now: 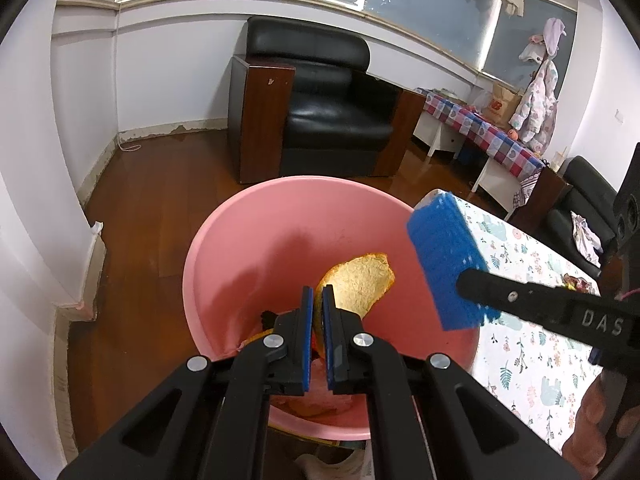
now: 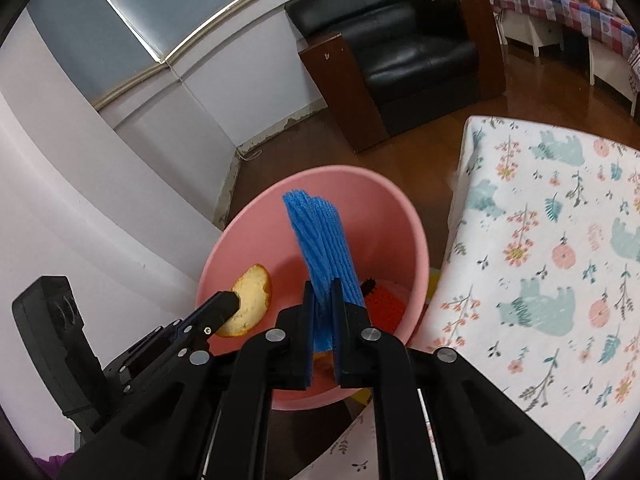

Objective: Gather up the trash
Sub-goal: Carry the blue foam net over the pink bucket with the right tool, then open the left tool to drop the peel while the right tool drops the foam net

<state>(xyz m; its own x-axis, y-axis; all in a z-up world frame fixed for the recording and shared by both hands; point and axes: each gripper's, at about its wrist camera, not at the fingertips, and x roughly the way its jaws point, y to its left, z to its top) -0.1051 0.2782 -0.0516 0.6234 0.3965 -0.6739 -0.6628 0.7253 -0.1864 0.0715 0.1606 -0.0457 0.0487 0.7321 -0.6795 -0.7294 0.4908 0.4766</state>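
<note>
A pink bin [image 1: 256,240] stands on the wooden floor beside a table with a floral cloth [image 1: 532,320]. My left gripper [image 1: 317,294] is shut on an orange peel [image 1: 360,280] and holds it over the bin's opening. My right gripper [image 2: 322,288] is shut on a blue foam net [image 2: 320,240], also above the bin [image 2: 384,200]. The net shows in the left wrist view [image 1: 444,260], and the peel in the right wrist view [image 2: 250,300]. Orange and red scraps [image 2: 384,304] lie in the bin's bottom.
A black armchair [image 1: 328,112] stands behind the bin. A white bench with a checked cloth [image 1: 480,132] runs along the right wall. The white wall [image 1: 32,200] is close on the left. A wrapper [image 1: 578,282] lies on the floral table.
</note>
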